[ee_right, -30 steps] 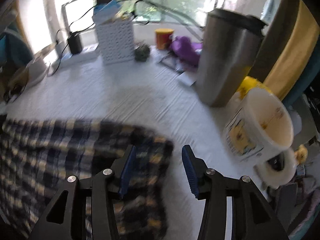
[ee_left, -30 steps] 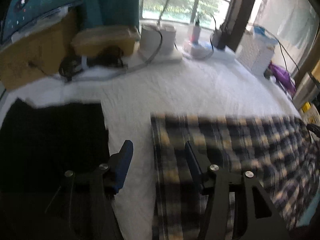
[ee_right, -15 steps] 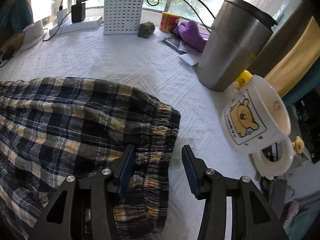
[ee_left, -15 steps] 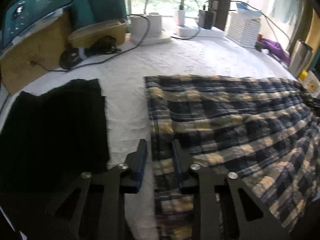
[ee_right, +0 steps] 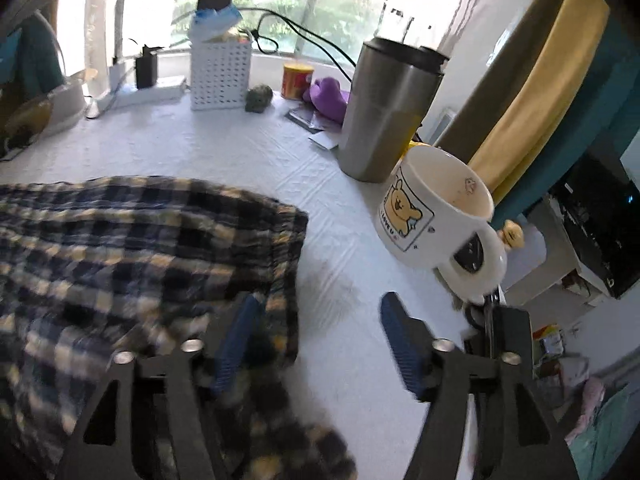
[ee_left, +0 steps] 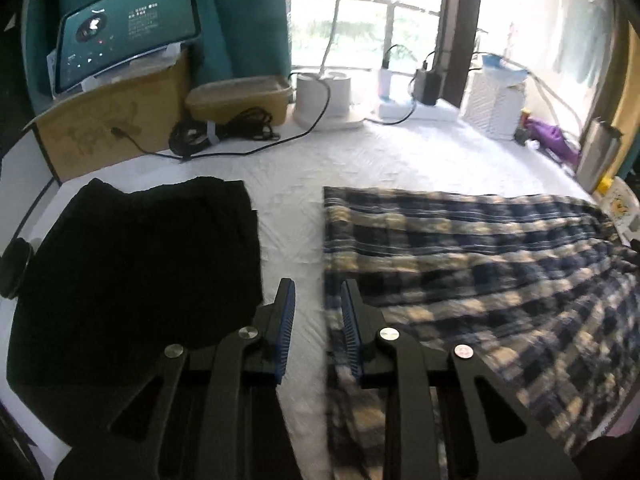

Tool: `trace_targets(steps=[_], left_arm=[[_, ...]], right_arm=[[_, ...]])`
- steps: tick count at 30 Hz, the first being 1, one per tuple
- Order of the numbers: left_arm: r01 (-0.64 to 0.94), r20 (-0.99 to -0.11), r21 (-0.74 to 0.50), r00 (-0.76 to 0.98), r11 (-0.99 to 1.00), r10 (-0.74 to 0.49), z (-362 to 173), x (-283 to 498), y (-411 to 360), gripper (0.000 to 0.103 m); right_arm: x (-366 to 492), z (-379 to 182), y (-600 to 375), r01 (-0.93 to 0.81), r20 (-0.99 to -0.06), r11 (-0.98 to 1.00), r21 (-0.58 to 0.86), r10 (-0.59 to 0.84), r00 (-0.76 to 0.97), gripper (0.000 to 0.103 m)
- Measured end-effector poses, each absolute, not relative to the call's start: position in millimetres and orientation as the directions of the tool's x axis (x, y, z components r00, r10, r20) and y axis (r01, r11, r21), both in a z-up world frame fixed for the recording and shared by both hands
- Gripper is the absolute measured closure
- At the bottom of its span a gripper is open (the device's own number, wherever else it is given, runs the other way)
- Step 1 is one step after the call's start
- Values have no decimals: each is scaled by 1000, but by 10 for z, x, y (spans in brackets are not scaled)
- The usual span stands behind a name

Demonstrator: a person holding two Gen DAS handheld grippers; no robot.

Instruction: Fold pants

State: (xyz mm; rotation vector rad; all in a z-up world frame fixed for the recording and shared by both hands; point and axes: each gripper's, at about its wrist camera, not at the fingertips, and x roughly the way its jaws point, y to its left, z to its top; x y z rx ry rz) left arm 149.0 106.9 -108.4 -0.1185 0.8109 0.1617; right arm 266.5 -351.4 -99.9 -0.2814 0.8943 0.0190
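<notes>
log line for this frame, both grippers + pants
left gripper: narrow gap, at plaid pants hem edge | right gripper: jaws just opened, waistband corner between, unpinched | fold: not begun

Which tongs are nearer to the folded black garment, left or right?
Left. The left tongs hover just beside the black garment, at the hem edge of the plaid pants. The right tongs are at the pants' waistband end, near the mug.
</notes>
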Motion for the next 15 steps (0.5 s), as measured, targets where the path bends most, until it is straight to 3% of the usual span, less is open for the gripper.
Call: trace_targets(steps=[2, 4, 6, 15], left_arm=[[-175, -720, -50, 689, 983, 86, -1067, 1417, 999, 76], [-160, -705, -69, 706, 985, 65, -1046, 1321, 923, 60], [-149, -672, -107, 740, 983, 39, -1007, 1206, 866, 56], [-51, -633, -154, 772, 987, -59, -982, 918, 487, 54]], right_arm=[[2499, -968, -3490, -139, -765, 964, -229, -89, 638, 30], [2340, -957, -3466, -146, -759, 964, -223, -78, 646, 29], [2204, -967, -3448, -154, -755, 962, -225, -72, 651, 29], [1541, -1004, -3280, -201, -738, 957, -210, -20, 674, 27]])
